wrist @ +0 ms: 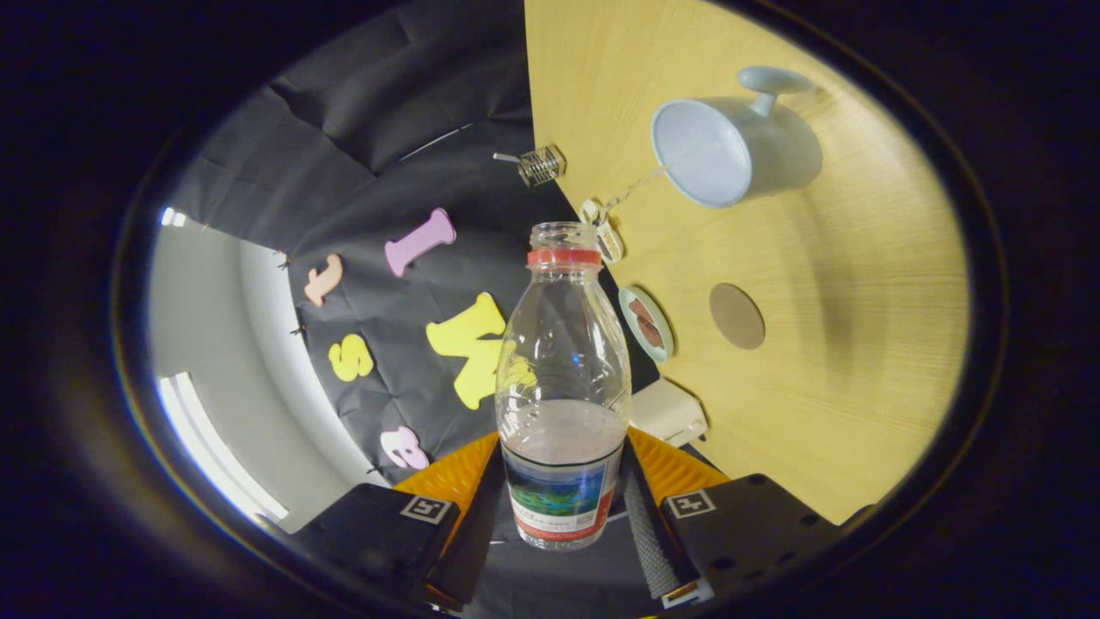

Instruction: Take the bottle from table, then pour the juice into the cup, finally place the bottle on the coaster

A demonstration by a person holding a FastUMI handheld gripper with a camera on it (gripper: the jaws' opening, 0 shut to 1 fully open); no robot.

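We have the fingers (563, 507) pinching the bottle (563, 387) low on its body, one pad on each side of the label band, so the grasp looks secure and the bottle is carried clear of the table (859, 344). The bottle is uncapped, its red neck ring showing below the open mouth, and the liquid inside sits only about a third of the way up. The whole scene is rolled over, so we judge the bottle is well tilted and the pour is the step in hand. Beyond the bottle's mouth lies the pale blue cup (713, 150), its handle on the far side and its opening turned toward us; the cup and the mouth are still apart, and we cannot tell whether any juice is passing between them. Nearer the bottle sits the round brown coaster (736, 315), with a small dish (646, 323) just beside it. Next we need to bring the mouth over the cup's rim, tip until the juice runs, then right the bottle and set it on the coaster.
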